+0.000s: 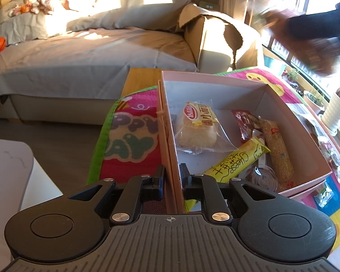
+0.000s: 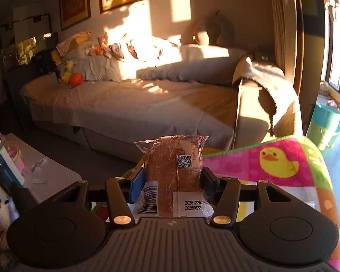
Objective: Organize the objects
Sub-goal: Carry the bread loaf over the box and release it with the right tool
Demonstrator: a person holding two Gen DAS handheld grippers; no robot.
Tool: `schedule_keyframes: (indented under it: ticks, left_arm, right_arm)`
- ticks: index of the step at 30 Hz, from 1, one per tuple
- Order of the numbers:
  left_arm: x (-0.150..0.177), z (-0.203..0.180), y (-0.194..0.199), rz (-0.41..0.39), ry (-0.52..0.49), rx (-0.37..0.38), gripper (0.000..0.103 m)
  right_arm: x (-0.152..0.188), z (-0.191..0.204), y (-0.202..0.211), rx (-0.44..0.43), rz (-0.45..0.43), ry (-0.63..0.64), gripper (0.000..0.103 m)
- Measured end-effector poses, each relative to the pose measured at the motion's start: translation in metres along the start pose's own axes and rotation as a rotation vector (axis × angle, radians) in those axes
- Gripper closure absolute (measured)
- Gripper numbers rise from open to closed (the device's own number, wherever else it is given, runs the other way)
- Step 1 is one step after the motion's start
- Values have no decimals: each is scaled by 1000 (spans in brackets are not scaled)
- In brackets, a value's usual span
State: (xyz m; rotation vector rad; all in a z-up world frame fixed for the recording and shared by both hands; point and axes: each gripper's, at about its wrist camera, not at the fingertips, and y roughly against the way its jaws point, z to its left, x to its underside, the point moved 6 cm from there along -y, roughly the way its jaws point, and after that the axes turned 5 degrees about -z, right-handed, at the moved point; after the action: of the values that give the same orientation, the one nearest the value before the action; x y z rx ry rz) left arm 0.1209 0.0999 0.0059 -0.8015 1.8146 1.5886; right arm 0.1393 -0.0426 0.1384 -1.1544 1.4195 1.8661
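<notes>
My left gripper (image 1: 171,176) is clamped on the near wall of the pink box (image 1: 215,77), one finger outside and one inside, jaws almost together with only the cardboard between them. Just past my fingers, inside the box, lie a yellow cheese bar (image 1: 235,161), a clear-wrapped bun (image 1: 197,129), a long orange cracker pack (image 1: 280,151) and a dark red packet (image 1: 244,122). The box sits on a bright play mat (image 1: 129,136), with the sofa (image 1: 90,56) beyond.

My right gripper (image 2: 173,179) is partly open and holds a brown wrapped snack (image 2: 174,170) upright between its pads, QR label facing me. In the left view I see that snack as a blur, up in the air above the box's far right side. Behind it the duck-print mat (image 2: 278,161) stretches right, then the sofa.
</notes>
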Motion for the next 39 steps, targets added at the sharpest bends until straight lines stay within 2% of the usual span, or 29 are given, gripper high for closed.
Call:
schedule_keyframes:
  ticks: [5, 8, 10, 14, 19, 28, 34, 39]
  left_arm:
    - [0, 0, 0, 1, 0, 2, 87]
    - [0, 1, 0, 0, 1, 3, 87]
    - [0, 1, 0, 0, 5, 6, 87]
    - [-1, 2, -1, -2, 7, 7, 87]
    - [0, 2, -2, -1, 7, 6, 87]
    - [-1, -1, -3, 8, -4, -11, 88]
    - [-1, -2, -7, 19, -18, -31, 88]
    - [-1, -2, -6, 28, -14, -32, 88]
  right_arm:
    - [1, 0, -33, 18, -6, -26, 49]
    - [-2, -9, -46, 20, 6, -67, 37]
    - [1, -14, -45, 23, 6, -65, 37]
    - [12, -29, -33, 49, -3, -46, 29]
    - [45, -60, -9, 112, 14, -54, 24]
    - [128, -125, 49, 305, 93, -29, 21]
    - [166, -143, 56, 299, 156, -36, 19]
    - [177, -115, 42, 169, 161, 20, 19]
